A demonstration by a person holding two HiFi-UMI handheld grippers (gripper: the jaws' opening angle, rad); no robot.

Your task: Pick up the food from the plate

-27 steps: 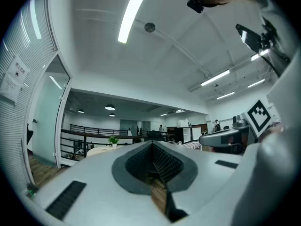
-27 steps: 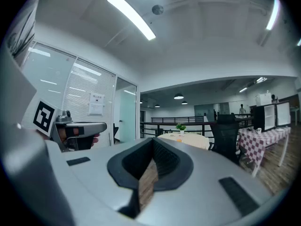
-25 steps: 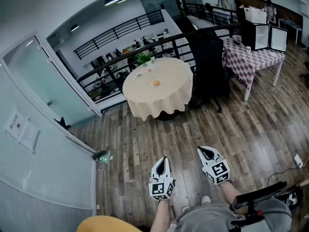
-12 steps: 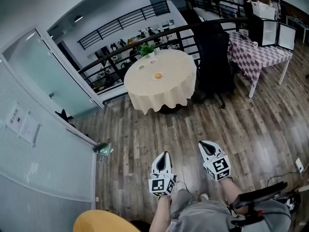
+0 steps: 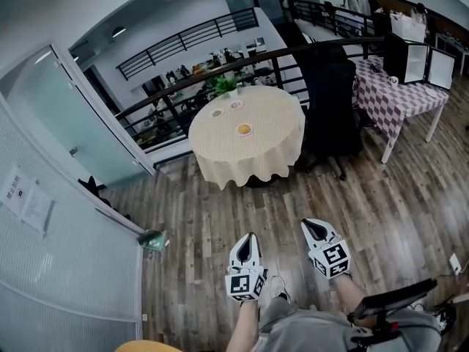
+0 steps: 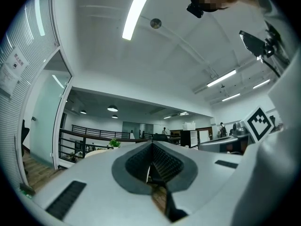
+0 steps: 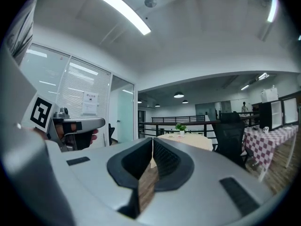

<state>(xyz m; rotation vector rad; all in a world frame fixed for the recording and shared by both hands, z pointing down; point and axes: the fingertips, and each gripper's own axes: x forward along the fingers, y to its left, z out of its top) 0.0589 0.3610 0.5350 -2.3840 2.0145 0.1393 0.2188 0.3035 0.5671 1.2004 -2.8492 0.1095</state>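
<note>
The orange food point(image 5: 244, 129) sits on a small white plate point(image 5: 250, 132) on the round cream-clothed table point(image 5: 275, 119) at upper centre of the head view, well apart from both grippers. The white left gripper point(image 5: 249, 240) and white right gripper point(image 5: 314, 230), at lower centre, have their jaws pressed together and empty. The left one lies more squarely below the food.

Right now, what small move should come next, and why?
Probably walk up to the round table with the cream cloth: the plate of orange food lies far across the wooden floor, and the left hand-held gripper and right hand-held gripper are shut and empty.
</note>
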